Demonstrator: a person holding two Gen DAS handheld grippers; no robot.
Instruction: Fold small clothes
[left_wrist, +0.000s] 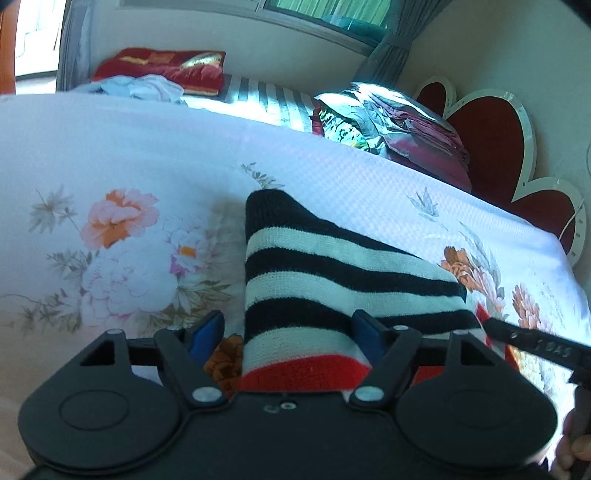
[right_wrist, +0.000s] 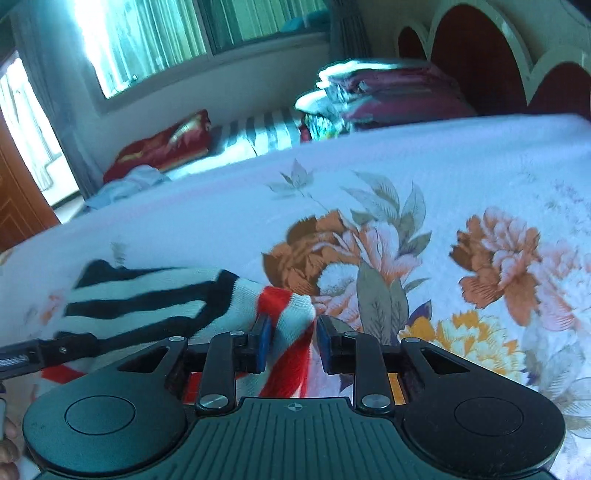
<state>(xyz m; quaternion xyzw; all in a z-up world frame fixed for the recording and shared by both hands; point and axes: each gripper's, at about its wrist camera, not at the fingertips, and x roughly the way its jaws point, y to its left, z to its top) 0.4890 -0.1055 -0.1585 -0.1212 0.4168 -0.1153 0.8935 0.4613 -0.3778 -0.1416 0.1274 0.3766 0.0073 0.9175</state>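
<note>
A knit garment (left_wrist: 332, 266) with black and white stripes and a red band lies on the floral bedspread (left_wrist: 129, 166). My left gripper (left_wrist: 286, 332) straddles its near end with the jaws wide. The left blue pad stands off the cloth, so it is open. In the right wrist view the same garment (right_wrist: 147, 295) stretches away to the left. My right gripper (right_wrist: 294, 339) has a bunched red and white corner between its blue pads and looks shut on it. One finger of the right gripper (left_wrist: 535, 347) reaches in from the right in the left wrist view.
The bedspread (right_wrist: 443, 177) runs far to the right. At the bed's far side lie a pile of folded bedding (left_wrist: 399, 125), a red cushion (left_wrist: 166, 66) and crumpled light blue clothes (left_wrist: 140, 86). A red scalloped headboard (left_wrist: 491, 140) stands on the right.
</note>
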